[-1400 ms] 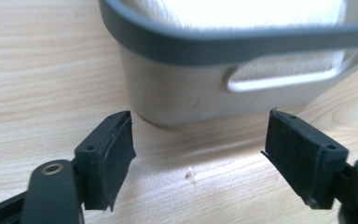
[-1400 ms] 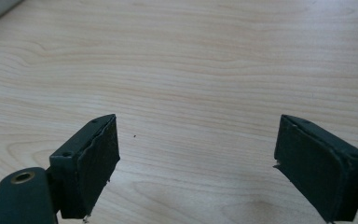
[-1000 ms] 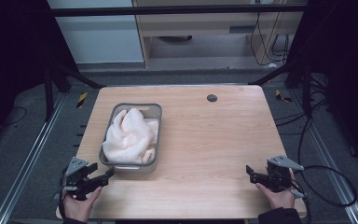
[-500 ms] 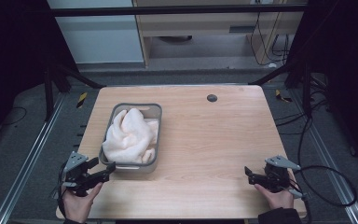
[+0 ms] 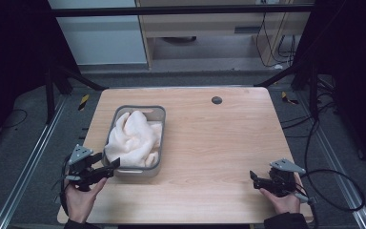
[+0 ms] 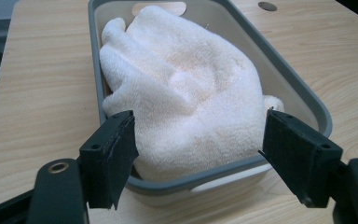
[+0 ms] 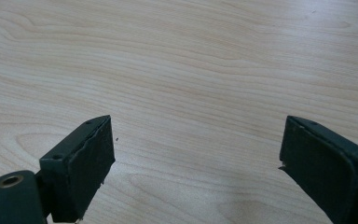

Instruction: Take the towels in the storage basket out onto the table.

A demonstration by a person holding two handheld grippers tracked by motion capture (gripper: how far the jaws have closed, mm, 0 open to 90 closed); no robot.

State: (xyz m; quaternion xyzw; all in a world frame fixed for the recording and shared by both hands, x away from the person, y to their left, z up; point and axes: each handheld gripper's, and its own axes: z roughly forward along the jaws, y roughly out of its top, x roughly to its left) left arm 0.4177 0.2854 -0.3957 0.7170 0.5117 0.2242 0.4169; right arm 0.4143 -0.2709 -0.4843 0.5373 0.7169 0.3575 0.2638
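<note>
Table (image 5: 209, 143) under both my claws. Grey tub (image 6: 303, 95) dead ahead of left claw (image 6: 200, 154) — white towel (image 6: 186, 93) heaped inside, jaws wide, empty. Right claw (image 7: 196, 168) — wide too, bare wood ahead.

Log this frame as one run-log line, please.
left gripper: open, at near end of grey bin | towel: heaped in bin | right gripper: open over bare table

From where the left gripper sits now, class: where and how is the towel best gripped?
Probably the towel's raised middle hump, approached from above: it bulges over the grey bin's rim, while the walls block side access. The open left gripper already faces it.
</note>
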